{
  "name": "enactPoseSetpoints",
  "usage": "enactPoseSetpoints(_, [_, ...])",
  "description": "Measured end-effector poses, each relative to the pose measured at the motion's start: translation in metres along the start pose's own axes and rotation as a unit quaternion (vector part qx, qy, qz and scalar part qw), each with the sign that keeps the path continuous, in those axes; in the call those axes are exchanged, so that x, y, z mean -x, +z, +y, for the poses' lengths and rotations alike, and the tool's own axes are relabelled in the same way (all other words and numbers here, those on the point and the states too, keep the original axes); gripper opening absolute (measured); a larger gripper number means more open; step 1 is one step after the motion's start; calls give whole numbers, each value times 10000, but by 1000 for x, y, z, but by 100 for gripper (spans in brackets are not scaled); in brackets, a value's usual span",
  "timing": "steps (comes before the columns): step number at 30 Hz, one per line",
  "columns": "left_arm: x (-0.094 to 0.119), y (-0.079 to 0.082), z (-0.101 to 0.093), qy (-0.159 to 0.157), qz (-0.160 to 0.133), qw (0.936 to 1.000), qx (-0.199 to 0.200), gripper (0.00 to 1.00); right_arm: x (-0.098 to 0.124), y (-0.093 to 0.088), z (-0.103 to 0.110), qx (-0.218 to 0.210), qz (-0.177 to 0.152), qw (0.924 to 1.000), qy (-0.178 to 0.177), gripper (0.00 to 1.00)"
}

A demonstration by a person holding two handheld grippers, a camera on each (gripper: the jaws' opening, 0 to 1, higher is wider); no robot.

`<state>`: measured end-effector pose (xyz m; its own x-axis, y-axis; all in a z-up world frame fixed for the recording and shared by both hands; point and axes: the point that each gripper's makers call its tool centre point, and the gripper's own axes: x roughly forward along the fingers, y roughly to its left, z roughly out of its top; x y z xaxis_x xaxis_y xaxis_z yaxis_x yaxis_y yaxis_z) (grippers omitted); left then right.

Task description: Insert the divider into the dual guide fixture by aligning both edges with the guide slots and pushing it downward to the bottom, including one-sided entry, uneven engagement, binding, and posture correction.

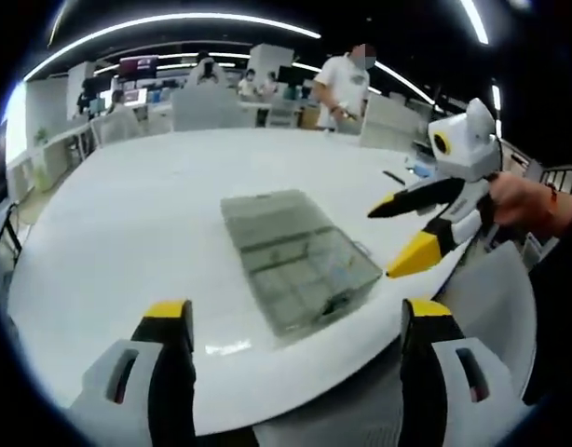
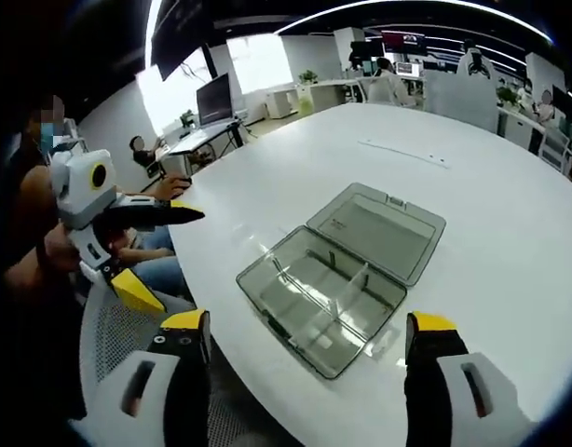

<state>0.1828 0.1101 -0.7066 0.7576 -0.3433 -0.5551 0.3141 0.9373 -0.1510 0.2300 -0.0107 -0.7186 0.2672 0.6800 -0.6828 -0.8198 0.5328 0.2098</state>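
Note:
A clear plastic compartment box (image 1: 295,256) (image 2: 314,298) lies on the white round table (image 1: 128,214) (image 2: 491,186), its lid (image 2: 379,228) folded flat open. Clear dividers (image 2: 349,284) stand inside its guide slots; how deep they sit I cannot tell. My left gripper (image 1: 297,317) is open near the table edge, short of the box, with nothing between its fingers. It also shows at the left of the right gripper view, as the left gripper (image 2: 179,261). My right gripper (image 2: 309,328) is open just before the box's near edge. It enters the left gripper view as the right gripper (image 1: 387,240), beside the box.
A thin strip (image 2: 402,152) lies on the far part of the table. A mesh chair (image 2: 128,345) stands by the table edge. A person's hand (image 1: 524,200) holds the right gripper. Desks, monitors and people fill the background (image 1: 347,84).

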Motion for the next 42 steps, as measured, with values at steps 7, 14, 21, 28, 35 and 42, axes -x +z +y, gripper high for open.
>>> enactPoseSetpoints(7, [-3, -4, 17, 233, 120, 9997, 25, 90, 5, -1, -3, 4, -27, 10000, 12, 87])
enactPoseSetpoints(14, [-10, -12, 31, 581, 345, 9977, -29, 90, 9, 2, -3, -43, -145, 9999, 72, 86])
enactPoseSetpoints(21, [-11, -18, 41, 764, 537, 9956, -18, 87, 11, 2, 2, -170, -214, 9995, 156, 85])
enactPoseSetpoints(28, [-15, -25, 46, 943, 836, 9920, -48, 82, 13, 2, 1, -295, -234, 9991, 199, 84])
enactPoseSetpoints(35, [-20, -27, 50, 1089, 742, 9912, 111, 77, 14, 0, 1, -393, -230, 9985, 302, 82])
enactPoseSetpoints(42, [-21, -38, 58, 1262, 1052, 9864, -60, 74, 16, 1, 1, -524, -289, 9976, 355, 81])
